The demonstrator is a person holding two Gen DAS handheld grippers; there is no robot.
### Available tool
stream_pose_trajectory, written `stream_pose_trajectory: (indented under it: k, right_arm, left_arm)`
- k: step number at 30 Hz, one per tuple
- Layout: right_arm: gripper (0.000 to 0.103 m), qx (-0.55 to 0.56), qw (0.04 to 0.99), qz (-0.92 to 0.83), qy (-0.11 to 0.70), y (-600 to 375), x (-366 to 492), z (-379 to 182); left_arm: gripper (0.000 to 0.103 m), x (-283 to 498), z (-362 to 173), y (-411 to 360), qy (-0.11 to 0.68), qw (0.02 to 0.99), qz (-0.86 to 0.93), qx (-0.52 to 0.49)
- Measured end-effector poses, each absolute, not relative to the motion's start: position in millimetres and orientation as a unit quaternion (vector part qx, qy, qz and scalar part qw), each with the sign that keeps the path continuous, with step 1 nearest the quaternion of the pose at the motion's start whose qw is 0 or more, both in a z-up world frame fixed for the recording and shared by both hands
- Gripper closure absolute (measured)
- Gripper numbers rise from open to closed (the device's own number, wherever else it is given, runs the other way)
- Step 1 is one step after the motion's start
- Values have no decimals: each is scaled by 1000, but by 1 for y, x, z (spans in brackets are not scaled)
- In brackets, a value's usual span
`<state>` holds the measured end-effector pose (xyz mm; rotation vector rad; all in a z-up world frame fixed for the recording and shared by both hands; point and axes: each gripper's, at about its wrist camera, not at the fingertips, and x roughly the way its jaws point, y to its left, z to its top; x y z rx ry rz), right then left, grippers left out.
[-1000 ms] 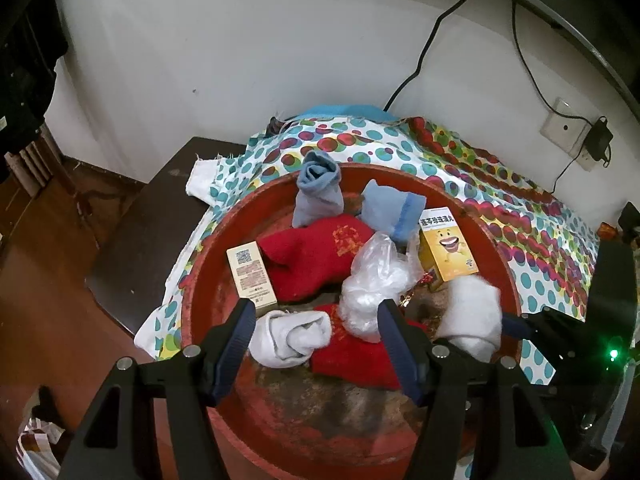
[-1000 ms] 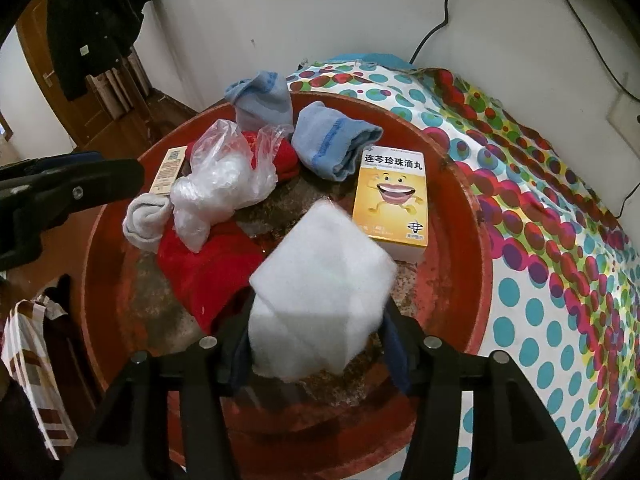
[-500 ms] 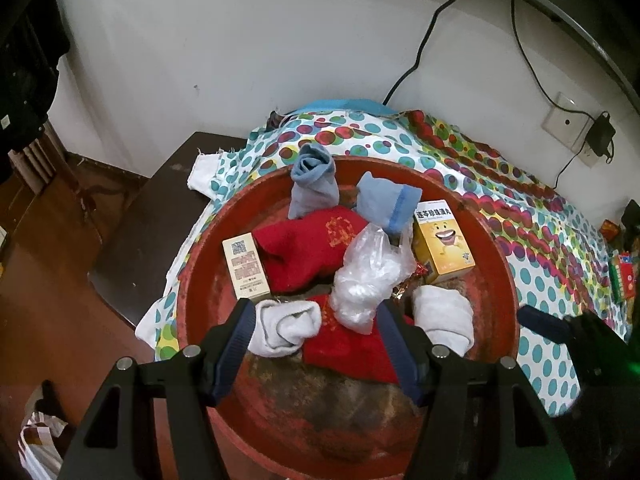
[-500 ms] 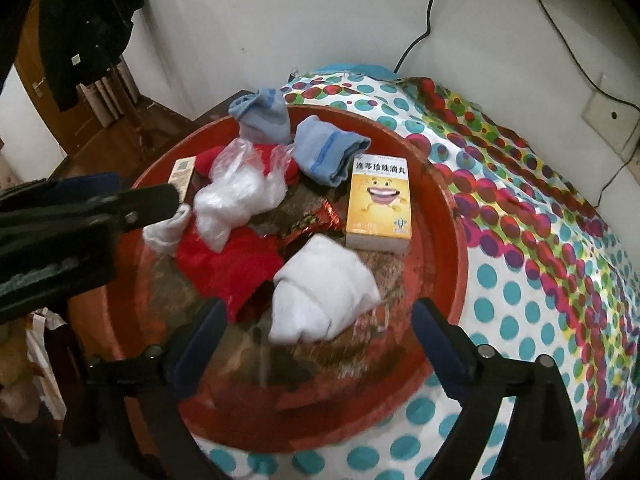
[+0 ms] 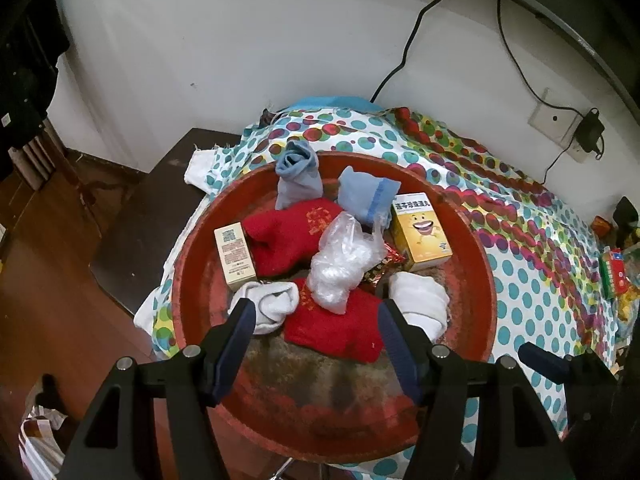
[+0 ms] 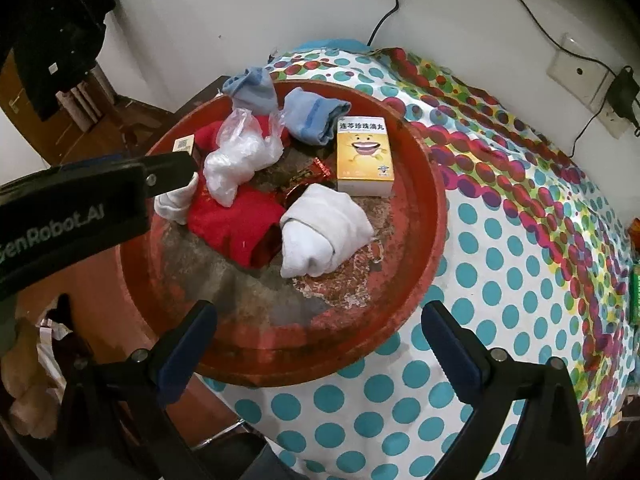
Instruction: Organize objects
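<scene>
Currently the right gripper [image 6: 318,332] hangs above the near rim of the red tray [image 6: 434,216], its 2 jaws spread wide with nothing between them; they have just been opening. Ahead of it the rolled white sock [image 6: 320,232] lies free on the tray floor, clear of both fingers, just beside the yellow box [image 6: 363,154] and touching the red cloth [image 6: 232,226].

The left gripper [image 5: 314,344] is also open and holds nothing. Its 2 blue-padded fingers [image 5: 236,344] stand apart over the near part of the tray [image 5: 486,280]. In the left wrist view, a second white sock [image 5: 272,306] shows just behind its left finger, and the red cloth [image 5: 334,332] lies between the fingers, farther down in the tray.

Farther out in the tray:
- a clear plastic bag [image 5: 342,264] rests on top of the red cloth at the centre;
- a second red cloth [image 5: 292,232] lies behind it;
- a small beige box [image 5: 234,252] lies at the left, touching that cloth;
- 2 blue socks [image 5: 298,176] [image 5: 366,196] sit at the far rim;
- a foil wrapper [image 5: 384,264] lies between the bag and the yellow box [image 5: 420,232].

The tray sits on a polka-dot cloth [image 6: 500,288] covering the worktop. A wall socket [image 6: 580,68] with a plugged-in adapter is on the white wall behind.
</scene>
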<state>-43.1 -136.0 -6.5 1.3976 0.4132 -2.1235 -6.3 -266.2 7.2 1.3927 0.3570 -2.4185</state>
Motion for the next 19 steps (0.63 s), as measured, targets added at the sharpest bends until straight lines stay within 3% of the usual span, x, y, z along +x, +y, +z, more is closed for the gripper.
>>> stream_pose_trajectory:
  k: [19]
  right_arm:
    - [1, 530, 267, -785, 176, -133, -41, -17]
  left_arm:
    - [38, -8, 10, -253, 103, 150, -855, 486]
